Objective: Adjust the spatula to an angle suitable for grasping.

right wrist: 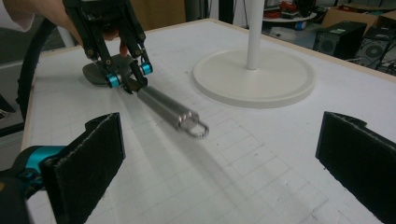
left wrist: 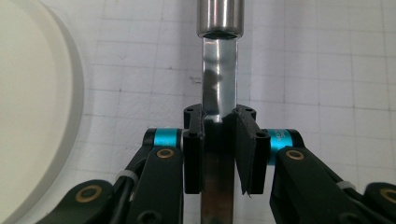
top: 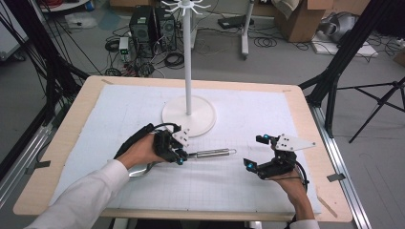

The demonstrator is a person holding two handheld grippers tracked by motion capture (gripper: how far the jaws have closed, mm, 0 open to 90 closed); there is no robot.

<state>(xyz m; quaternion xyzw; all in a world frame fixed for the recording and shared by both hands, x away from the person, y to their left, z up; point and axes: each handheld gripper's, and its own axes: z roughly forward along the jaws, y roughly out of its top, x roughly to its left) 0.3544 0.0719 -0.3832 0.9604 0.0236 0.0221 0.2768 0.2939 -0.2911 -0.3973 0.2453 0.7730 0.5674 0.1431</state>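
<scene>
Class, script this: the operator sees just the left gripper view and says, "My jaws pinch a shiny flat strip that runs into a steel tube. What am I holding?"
Observer: A metal kitchen utensil; the tube is its handle, ending in a wire hanging loop.
Operator: And the white disc beside me?
Observer: It is the base of a white stand whose pole carries hooks on top.
Operator: Where is the other gripper?
Observer: The right gripper is open, apart from the loop, holding nothing.
</scene>
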